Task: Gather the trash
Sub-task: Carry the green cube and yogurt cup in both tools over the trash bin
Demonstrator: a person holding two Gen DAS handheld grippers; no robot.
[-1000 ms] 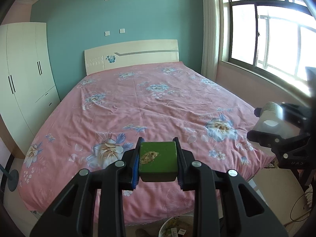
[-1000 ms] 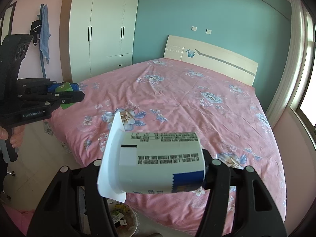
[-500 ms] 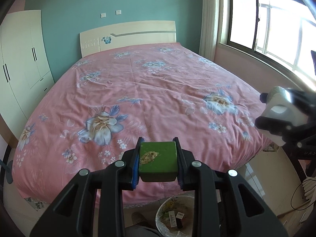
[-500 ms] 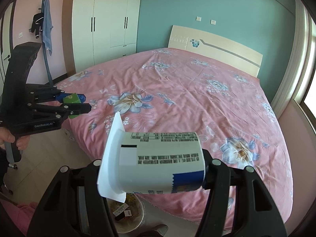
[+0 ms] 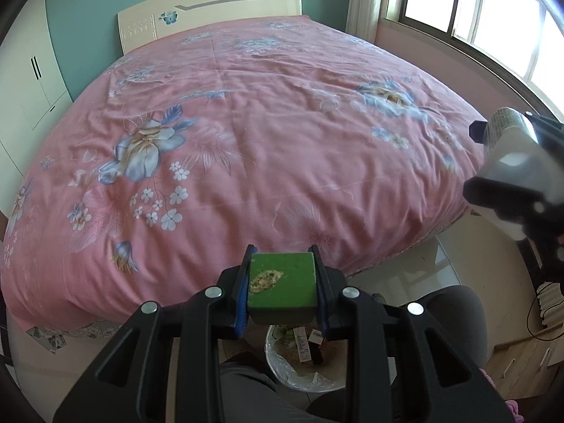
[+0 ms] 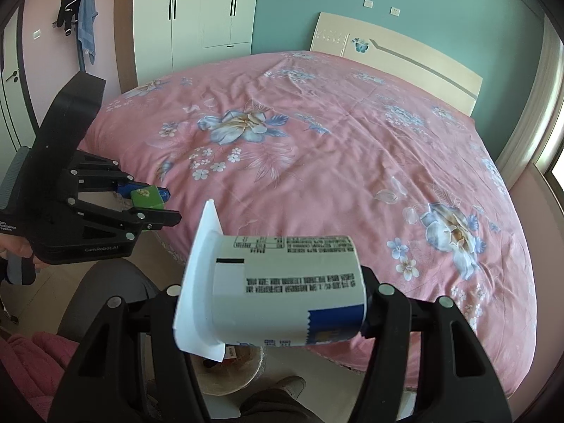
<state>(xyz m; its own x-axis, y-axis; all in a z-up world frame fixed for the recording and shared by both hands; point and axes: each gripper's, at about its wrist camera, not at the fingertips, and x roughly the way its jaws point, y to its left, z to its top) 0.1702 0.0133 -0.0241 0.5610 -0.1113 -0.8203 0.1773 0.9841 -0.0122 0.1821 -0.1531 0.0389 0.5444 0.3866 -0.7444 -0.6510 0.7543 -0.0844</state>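
Observation:
My left gripper [image 5: 282, 292] is shut on a small green carton [image 5: 281, 283] with a yellowish stain, held over the round trash bin [image 5: 282, 370] lined with a clear bag on the floor. The left gripper also shows in the right wrist view [image 6: 158, 208], at the left. My right gripper [image 6: 271, 303] is shut on a white paper cup [image 6: 275, 282] with printed text, lying sideways between the fingers. The bin [image 6: 229, 377] shows partly below that cup. The cup also shows at the right edge of the left wrist view [image 5: 507, 162].
A large bed with a pink floral sheet [image 5: 246, 123] fills the space ahead of the bin. A white wardrobe [image 6: 197, 17] stands at the left wall and a window [image 5: 493, 10] at the right. The person's knees [image 5: 454, 320] flank the bin.
Both grippers have tilted downward and moved closer to the foot of the bed. The bin is now more fully in view under the green carton. Both grips are unchanged.

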